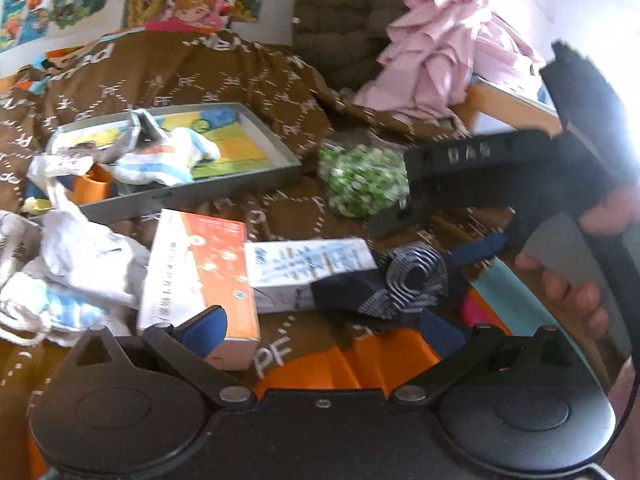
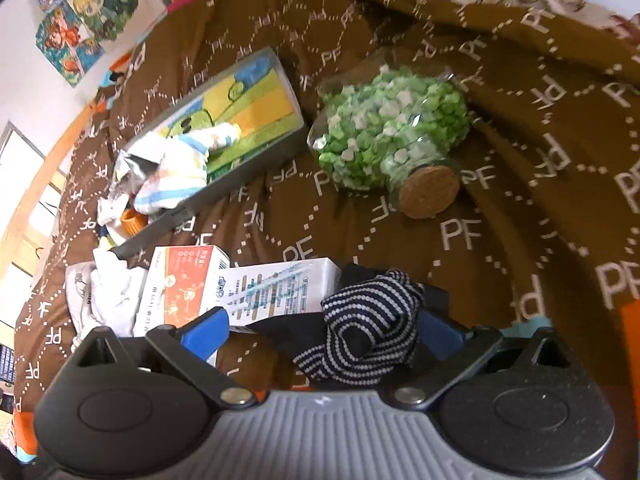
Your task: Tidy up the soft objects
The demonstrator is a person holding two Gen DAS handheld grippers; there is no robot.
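Observation:
A navy sock with white stripes (image 2: pixel 372 332) lies bunched on the brown quilt between the wide-apart fingers of my right gripper (image 2: pixel 324 332), close against its right-hand pad. In the left wrist view the same sock (image 1: pixel 400 284) lies just ahead of my open left gripper (image 1: pixel 322 328), which holds nothing. A grey tray (image 1: pixel 248 178) (image 2: pixel 256 168) with a colourful bottom holds a white-and-blue striped sock (image 1: pixel 160 160) (image 2: pixel 176 176). The right gripper's blue pad (image 1: pixel 480 246) comes in from the right, held by a hand (image 1: pixel 572 292).
An orange-and-white box (image 1: pixel 200 272) and a white box (image 1: pixel 308 268) lie left of the navy sock. A corked glass jar of green paper stars (image 2: pixel 392 132) lies beyond it. White clothes (image 1: pixel 80 264) are heaped at left, and a pink garment (image 1: pixel 440 48) lies at the back.

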